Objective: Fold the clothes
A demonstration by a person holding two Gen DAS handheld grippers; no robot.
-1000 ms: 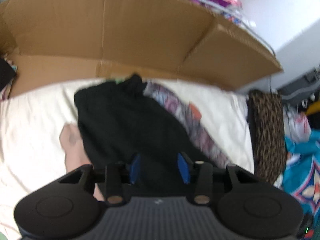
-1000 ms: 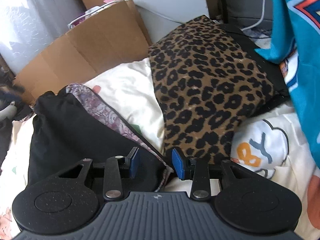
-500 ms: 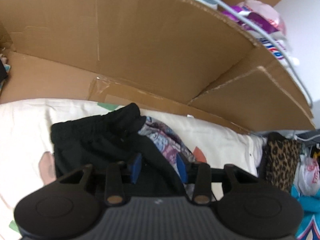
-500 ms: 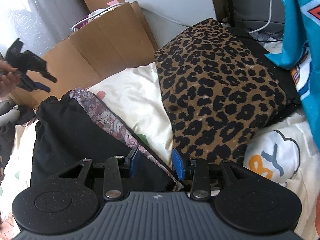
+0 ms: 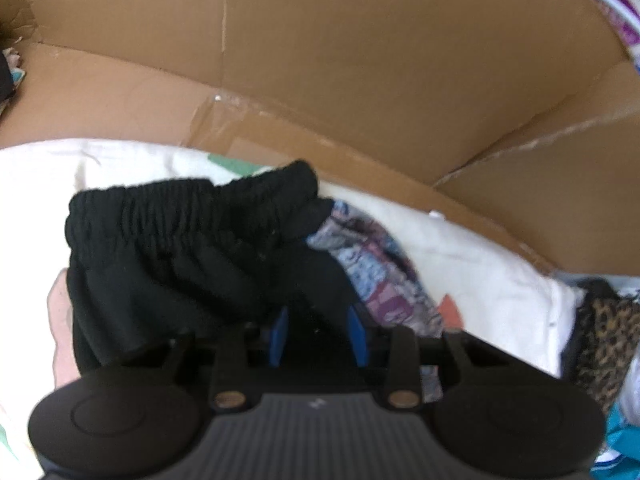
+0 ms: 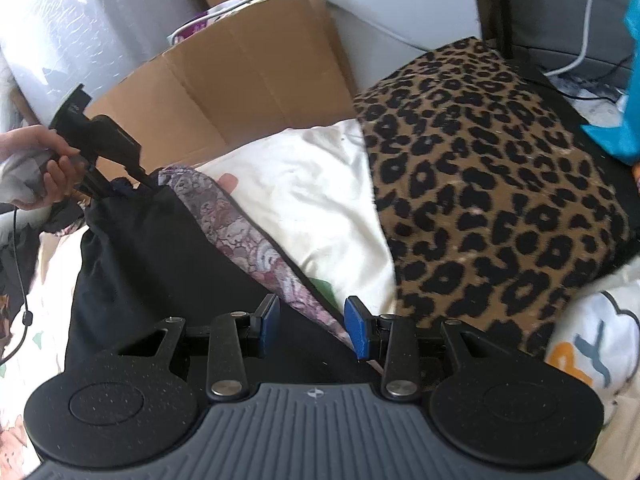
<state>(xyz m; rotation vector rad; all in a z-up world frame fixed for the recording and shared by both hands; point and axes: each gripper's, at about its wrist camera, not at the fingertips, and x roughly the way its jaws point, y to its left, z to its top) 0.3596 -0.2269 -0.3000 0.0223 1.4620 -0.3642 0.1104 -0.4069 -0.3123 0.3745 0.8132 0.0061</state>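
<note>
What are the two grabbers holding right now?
The left gripper is closing on a fold of the black elastic-waist garment just below its waistband. The right gripper grips nothing; its jaws stand apart over that garment's other end.

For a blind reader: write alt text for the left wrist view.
The left claw is closing over a fold of black shorts below their gathered waistband, on a cream bedsheet. A patterned garment lies beside the shorts, and a cardboard box stands behind.
</note>
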